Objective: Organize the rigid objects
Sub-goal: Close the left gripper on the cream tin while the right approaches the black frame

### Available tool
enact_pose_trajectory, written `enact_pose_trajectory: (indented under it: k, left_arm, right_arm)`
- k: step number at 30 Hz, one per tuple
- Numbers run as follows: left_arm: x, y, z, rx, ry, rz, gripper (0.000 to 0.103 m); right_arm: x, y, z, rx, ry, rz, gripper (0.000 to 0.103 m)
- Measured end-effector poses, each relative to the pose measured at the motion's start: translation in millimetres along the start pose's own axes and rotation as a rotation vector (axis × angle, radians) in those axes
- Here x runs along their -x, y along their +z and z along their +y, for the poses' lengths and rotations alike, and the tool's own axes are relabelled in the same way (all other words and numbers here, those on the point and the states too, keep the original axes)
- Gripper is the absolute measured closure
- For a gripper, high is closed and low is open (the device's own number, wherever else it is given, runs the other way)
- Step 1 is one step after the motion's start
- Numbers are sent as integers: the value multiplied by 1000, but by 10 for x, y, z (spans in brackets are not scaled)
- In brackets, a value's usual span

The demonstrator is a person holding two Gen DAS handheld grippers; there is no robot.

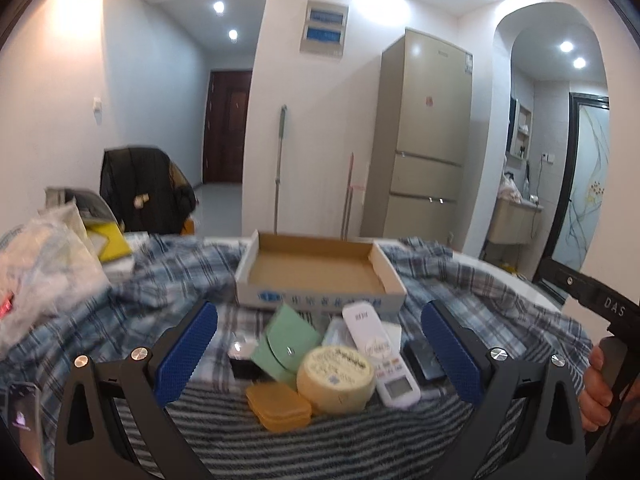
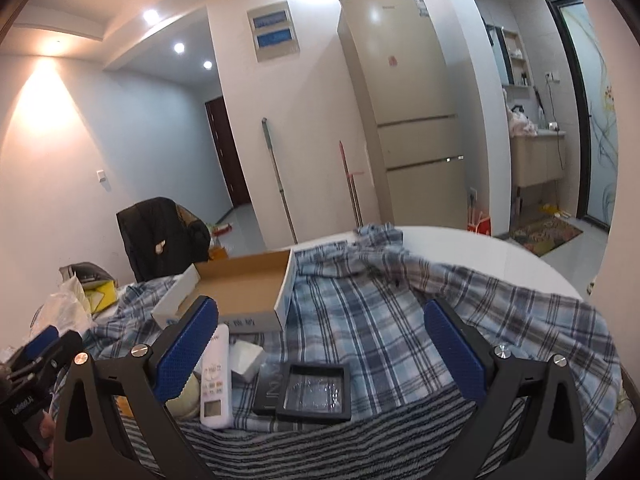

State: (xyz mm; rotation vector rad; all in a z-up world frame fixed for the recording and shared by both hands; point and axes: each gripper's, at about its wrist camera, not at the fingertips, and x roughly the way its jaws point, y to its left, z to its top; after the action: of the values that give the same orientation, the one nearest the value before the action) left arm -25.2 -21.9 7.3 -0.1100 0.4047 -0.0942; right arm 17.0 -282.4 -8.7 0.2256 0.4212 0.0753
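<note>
Small rigid items clustered on plaid cloth (image 1: pixel 120 304) just in front of the cardboard box (image 1: pixel 316 268): white remote (image 1: pixel 380 354), round cream tin (image 1: pixel 336 376), orange case (image 1: pixel 280 406), green pouch (image 1: pixel 286 342), black framed case (image 2: pixel 316 394). The remote's long axis runs toward the box, display end nearest the cameras.

Left wrist view shows the tin, orange case and green pouch fully; in the right wrist view the tin is mostly hidden behind a blue pad and the pouch is out of sight. Right view shows the black framed case clearly, with a clear window, lying flat just right of the remote; the left view shows only a dark blurred corner of it. A small white box (image 2: pixel 246 360) sits between the remote and the cardboard box.

Box is open-topped, nothing in it.

Left gripper (image 1: pixel 320 356) jaws spread wide, hovering over the cluster, holding nothing. Right gripper (image 2: pixel 320 356) jaws also spread wide, over the black case, not touching it.

White tabletop (image 2: pixel 480 252) shows beyond the cloth, right of the box.
</note>
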Motion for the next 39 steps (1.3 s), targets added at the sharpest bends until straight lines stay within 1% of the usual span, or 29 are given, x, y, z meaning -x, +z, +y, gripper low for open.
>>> enact_pose_trajectory:
  k: [3,4,5,6,7,8,10,14,17,19,20,22,25,29,30,31,32,35,39]
  left_arm:
    - [-140,-38,-30,2,-6,51,0]
    - [-196,-44,-52,-7,9,71,0]
    - [-272,-35,-81,-28,45,105,0]
    - [-319,-33,-92,-43,58,118,3]
    - [-353,-31,-99,-50,53,118,7]
    - [-387,-27,-99,-48,42,124,8]
    - [-470,-27,-102,-42,16,157,8]
    - [-605,-75,-101,-38,-41,223,8]
    - [-739,-124,-98,-21,-101,296,8]
    - [-852,-145,-95,-7,-125,352,8]
    - [-901,-154,-100,-5,-127,372,9]
    - [-1002,-184,-100,-1,-129,410,15]
    - [-1119,-232,-88,8,-130,459,15]
    - [-1265,-320,-66,23,-111,526,16]
    - [-1298,-344,-60,27,-107,541,18]
    - [-1334,-370,-53,31,-104,558,25]
    - [-1362,-389,-49,32,-97,569,26]
    - [-1352,-399,-42,30,-97,564,26]
    - [-1295,-371,-12,45,-113,533,26]
  right_arm:
    - [-38,18,3,3,-3,-2,0]
    - [-53,37,10,5,-6,-5,0]
    - [-77,56,19,10,-13,-8,0]
    - [-99,67,34,16,-16,-9,0]
    - [-122,74,43,21,-17,-10,0]
    - [-144,74,50,25,-18,-15,0]
    - [-188,41,59,32,-24,-17,0]
    - [-341,-64,77,57,-27,41,0]
    - [-387,-110,84,65,-37,56,0]
    - [-387,-134,89,69,-40,58,0]
    - [-388,-144,91,69,-41,59,0]
    - [-395,-143,72,61,-38,62,0]
    - [-432,-148,36,44,-30,80,0]
    - [-474,-155,-5,27,-22,101,0]
    - [-476,-153,-9,25,-20,102,0]
    - [-477,-156,-10,25,-19,103,0]
    - [-482,-159,-6,27,-17,106,0]
    - [-504,-168,8,32,-17,116,0]
    - [-540,-176,-8,19,-17,134,0]
